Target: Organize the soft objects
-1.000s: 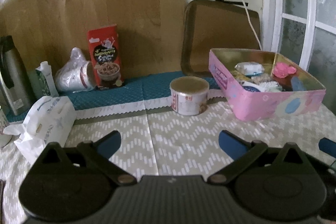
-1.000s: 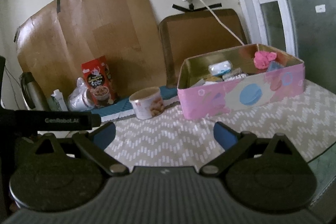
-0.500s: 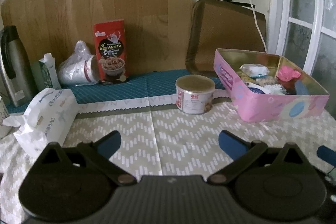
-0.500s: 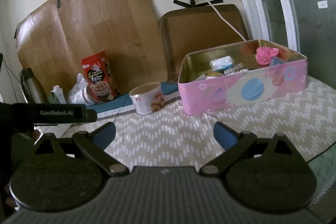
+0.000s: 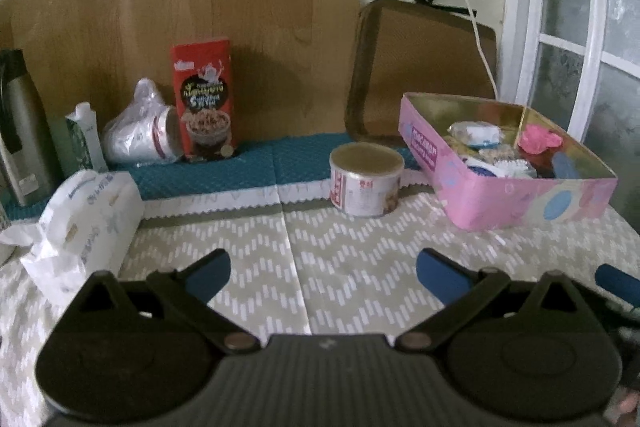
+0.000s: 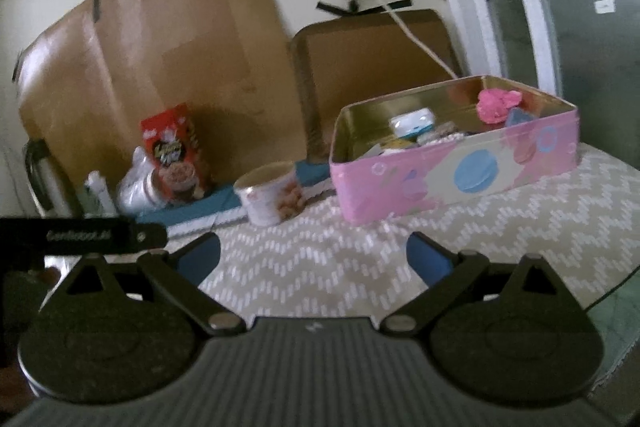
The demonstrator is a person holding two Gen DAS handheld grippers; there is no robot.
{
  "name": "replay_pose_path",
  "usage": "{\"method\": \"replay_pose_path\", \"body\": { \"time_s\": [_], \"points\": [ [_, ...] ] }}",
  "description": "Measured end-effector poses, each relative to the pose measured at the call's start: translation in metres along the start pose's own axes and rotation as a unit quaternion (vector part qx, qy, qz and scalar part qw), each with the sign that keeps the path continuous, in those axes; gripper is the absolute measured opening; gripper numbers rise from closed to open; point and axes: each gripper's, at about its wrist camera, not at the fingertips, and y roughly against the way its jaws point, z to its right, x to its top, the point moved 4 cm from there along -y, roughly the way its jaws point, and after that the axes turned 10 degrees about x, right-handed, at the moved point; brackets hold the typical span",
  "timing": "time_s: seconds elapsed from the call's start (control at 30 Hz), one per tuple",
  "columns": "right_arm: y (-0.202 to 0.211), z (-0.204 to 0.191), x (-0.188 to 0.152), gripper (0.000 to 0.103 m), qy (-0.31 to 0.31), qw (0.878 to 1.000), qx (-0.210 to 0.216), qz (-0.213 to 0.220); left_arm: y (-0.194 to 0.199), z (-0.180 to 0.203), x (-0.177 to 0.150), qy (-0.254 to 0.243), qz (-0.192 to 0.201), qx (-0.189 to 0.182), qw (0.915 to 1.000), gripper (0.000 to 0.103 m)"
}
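A pink tin box stands open at the right of the table, holding a pink soft lump, a white packet and other small items. A white soft tissue pack lies at the left. My left gripper hovers open over the patterned cloth, nothing between its blue fingertips. My right gripper is open too and empty, short of the tin. One blue fingertip of the right gripper shows at the left wrist view's right edge.
A round can sits left of the tin. At the back stand a red cereal box, a bag of cups, a carton, a steel flask and a brown tray against the wall. A white cable hangs above the tin.
Both cameras have tilted and shifted slightly; the right view has swung a little and blurred. Both grippers stay open and empty. Nothing on the table has moved.
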Motion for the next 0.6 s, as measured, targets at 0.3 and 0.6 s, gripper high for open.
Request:
{"method": "replay_pose_path", "body": {
  "time_s": [0.3, 0.6],
  "points": [
    [0.001, -0.009, 0.001, 0.101, 0.017, 1.0, -0.015, 0.007, -0.006, 0.005, 0.002, -0.021, -0.004, -0.013, 0.9997, 0.103],
    [-0.001, -0.009, 0.0, 0.101, 0.009, 1.0, -0.018, 0.004, -0.01, 0.003, -0.001, -0.021, -0.015, -0.014, 0.9996, 0.103]
  ]
}}
